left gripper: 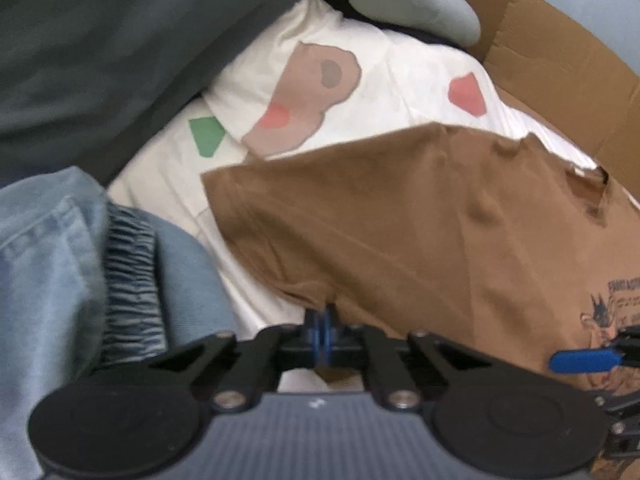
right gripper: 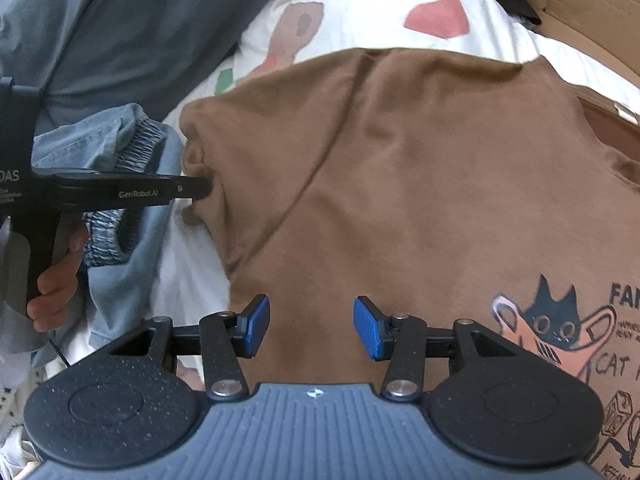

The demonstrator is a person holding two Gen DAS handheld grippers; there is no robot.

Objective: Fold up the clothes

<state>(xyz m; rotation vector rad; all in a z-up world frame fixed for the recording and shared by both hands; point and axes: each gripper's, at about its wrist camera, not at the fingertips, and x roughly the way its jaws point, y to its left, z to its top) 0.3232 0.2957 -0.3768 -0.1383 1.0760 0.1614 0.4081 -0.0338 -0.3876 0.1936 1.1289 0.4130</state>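
Observation:
A brown T-shirt (right gripper: 400, 184) with a cat print lies spread over a white sheet. In the left wrist view the same brown T-shirt (left gripper: 400, 220) fills the middle and right. My left gripper (left gripper: 323, 334) is shut on the shirt's sleeve hem, its blue pads pressed together on the cloth. From the right wrist view, that left gripper (right gripper: 200, 190) pinches the bunched sleeve at the shirt's left edge. My right gripper (right gripper: 312, 326) hovers open over the shirt's lower body with nothing between its fingers; one of its blue fingertips (left gripper: 584, 361) shows at the right of the left wrist view.
The white sheet (left gripper: 400, 80) has coloured shapes. Light blue jeans (left gripper: 52, 248) with an elastic waistband lie to the left, a dark grey garment (left gripper: 120, 40) behind them. A cardboard box (left gripper: 560, 64) stands at the back right. A person's hand (right gripper: 52, 280) holds the left gripper's handle.

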